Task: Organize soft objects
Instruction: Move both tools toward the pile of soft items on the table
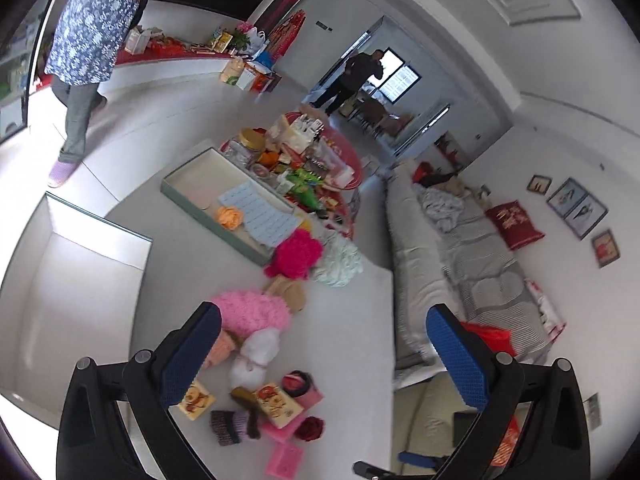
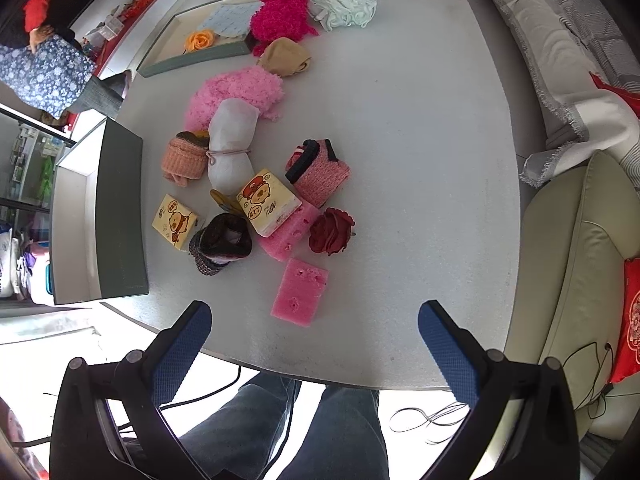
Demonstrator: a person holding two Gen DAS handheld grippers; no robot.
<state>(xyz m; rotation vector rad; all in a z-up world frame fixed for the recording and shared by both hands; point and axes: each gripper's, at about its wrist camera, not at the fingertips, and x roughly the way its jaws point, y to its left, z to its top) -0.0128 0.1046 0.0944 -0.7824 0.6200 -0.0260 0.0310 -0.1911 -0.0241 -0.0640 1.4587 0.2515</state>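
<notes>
A heap of soft things lies on the white table: a pink sponge, a red fabric rose, a dark knit piece, a pink knit piece, a tied white bundle, a pink fluffy cloth and a magenta fluffy cloth. My right gripper hangs open above the table's near edge, empty, just short of the sponge. My left gripper is open and empty too, raised over the white bundle and pink fluffy cloth.
A shallow green tray at the far end holds an orange rose. A deeper green box stands at the table's left. Two yellow tissue packs lie in the heap. A sofa runs along the right. A person in an apron stands beyond.
</notes>
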